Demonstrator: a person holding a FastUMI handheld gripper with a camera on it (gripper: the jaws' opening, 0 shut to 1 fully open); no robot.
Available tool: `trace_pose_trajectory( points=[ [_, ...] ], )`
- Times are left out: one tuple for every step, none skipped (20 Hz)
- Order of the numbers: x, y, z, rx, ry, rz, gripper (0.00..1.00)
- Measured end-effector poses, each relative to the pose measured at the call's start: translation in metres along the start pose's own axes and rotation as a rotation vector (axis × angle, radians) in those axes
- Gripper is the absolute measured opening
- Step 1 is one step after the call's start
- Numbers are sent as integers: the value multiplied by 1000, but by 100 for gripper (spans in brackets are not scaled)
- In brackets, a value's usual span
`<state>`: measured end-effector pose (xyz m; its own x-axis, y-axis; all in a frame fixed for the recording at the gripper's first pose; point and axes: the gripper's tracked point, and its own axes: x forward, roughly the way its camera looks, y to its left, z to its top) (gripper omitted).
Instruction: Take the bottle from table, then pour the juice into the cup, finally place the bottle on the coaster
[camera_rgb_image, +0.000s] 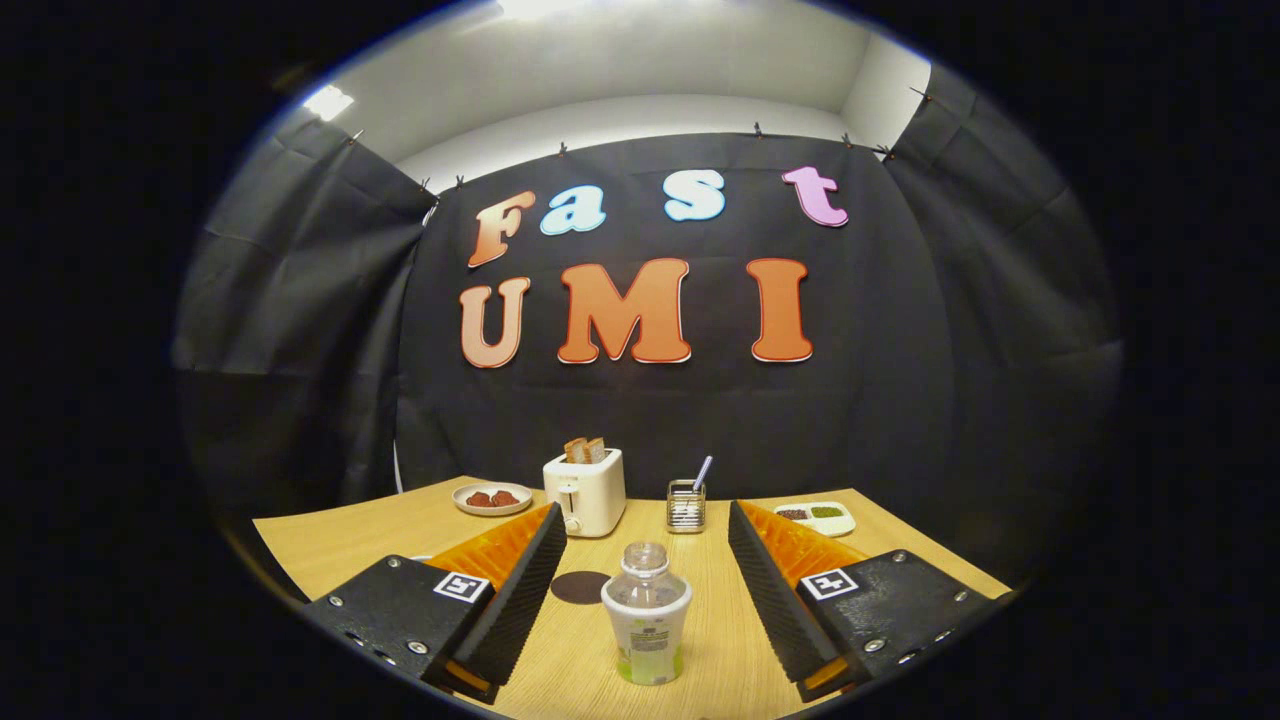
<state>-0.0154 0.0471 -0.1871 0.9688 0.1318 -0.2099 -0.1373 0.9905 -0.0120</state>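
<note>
1. Gripper (647, 600): the two fingers are spread wide, and neither ribbed pad touches anything. It holds nothing.
2. Bottle (647, 618): stands upright on the table (330, 545), between the two fingers and roughly centred in the gap, clear of both pads. No cap is visible on its neck. A little yellow-green juice sits at the bottom; the upper part looks empty.
3. Coaster (580, 587): a dark round disc lying flat on the table, just beyond the bottle and slightly toward the left finger. Nothing rests on it.
4. Cup: not identified; a pale edge peeks out behind the left finger, too little to tell what it is.
5. Beyond the fingers: a white toaster (586, 492) with bread in its slots, a small plate (492, 498) beside it, a wire holder (686, 505) with a utensil, and a two-part dish (815, 516) off toward the right finger.
6. Progress, as a judgement: the bottle is not yet grasped, so the first step is open. Pouring and placing on the coaster remain.
7. Next need: close the fingers on the bottle body while it sits centred.
</note>
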Motion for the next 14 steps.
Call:
trace_pose_trajectory(
  points=[
    [2, 2, -8, -10, 4, 0, 97],
    [4, 1, -16, -12, 12, -10, 97],
    [6, 2, -26, -4, 27, -15, 97],
    [8, 4, -35, 8, 50, -16, 97],
    [10, 5, -47, 22, 73, -15, 97],
    [11, 6, -55, 33, 92, -13, 98],
    [13, 7, -63, 39, 109, -13, 97],
    [14, 6, -69, 41, 121, -18, 97],
    [15, 4, -75, 39, 133, -24, 97],
    [16, 4, -80, 38, 142, -30, 97],
    [16, 4, -85, 40, 150, -32, 97],
    [17, 4, -90, 43, 156, -34, 97],
    [19, 3, -95, 45, 168, -39, 96],
    [21, 2, -102, 47, 183, -47, 96]
  ],
)
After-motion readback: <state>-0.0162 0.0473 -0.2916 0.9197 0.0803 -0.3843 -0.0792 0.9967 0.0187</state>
